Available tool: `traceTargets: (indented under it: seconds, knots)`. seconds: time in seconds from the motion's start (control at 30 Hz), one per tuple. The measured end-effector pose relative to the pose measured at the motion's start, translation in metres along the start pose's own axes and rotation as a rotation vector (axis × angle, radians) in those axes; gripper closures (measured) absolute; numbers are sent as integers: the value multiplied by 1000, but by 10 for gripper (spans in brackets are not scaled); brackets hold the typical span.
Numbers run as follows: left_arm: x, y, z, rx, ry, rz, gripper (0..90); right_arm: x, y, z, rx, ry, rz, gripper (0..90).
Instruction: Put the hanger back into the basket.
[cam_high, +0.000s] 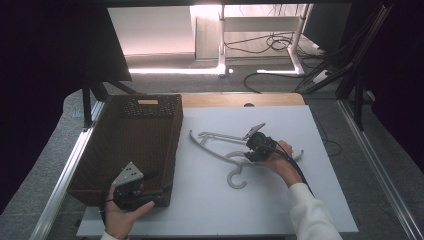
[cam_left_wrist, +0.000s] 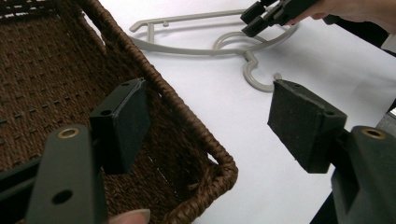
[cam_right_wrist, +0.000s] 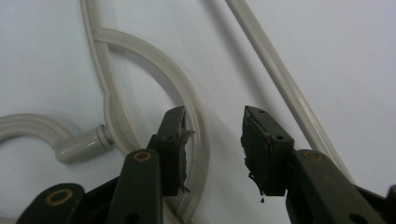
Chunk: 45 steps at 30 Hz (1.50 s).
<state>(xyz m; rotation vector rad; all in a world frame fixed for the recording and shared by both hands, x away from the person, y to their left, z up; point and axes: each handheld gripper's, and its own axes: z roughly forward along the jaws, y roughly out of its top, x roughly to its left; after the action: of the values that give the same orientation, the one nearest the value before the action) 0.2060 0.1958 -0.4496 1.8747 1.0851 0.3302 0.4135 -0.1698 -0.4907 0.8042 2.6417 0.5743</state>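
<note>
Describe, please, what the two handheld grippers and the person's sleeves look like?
Both the left gripper and the right gripper are black, with square dark-padded jaws and brass-coloured rivets. Each carries a grey three-cornered plate with small holes and trails a black cable. The right sleeve is white.

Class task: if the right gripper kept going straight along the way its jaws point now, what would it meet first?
Probably the grey plastic hanger lying on the white table: the right gripper is open just above its curved loop, though exact height is unclear.

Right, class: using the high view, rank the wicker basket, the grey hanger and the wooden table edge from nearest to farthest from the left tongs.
1. Wicker basket: its near corner sits right by the left tongs.
2. Grey hanger: to the right, mid-table, on the white sheet.
3. Wooden table edge: across the table, along its far side.
</note>
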Motion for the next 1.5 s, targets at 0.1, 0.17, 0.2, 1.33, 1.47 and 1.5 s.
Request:
traceTargets:
  seconds: [0.1, 0.17, 0.2, 1.33, 1.47, 1.5]
  knots:
    - [1, -1, 0, 2, 1, -6, 281, 1, 1, 5, 23, 8, -13, 641]
    - [3, -3, -2, 0, 6, -13, 281, 3, 3, 7, 38, -1, -35, 663]
    - [4, -3, -3, -3, 5, -19, 282, 5, 4, 7, 49, -8, -43, 671]
    - [8, -7, 0, 22, 7, -31, 279, -11, 15, -25, 13, 94, -11, 819]
    - [9, -8, 0, 29, 11, -33, 279, -12, 15, -36, -26, 123, 14, 819]
    - [9, -8, 0, 29, 11, -33, 281, -12, 15, -36, -26, 123, 14, 819]
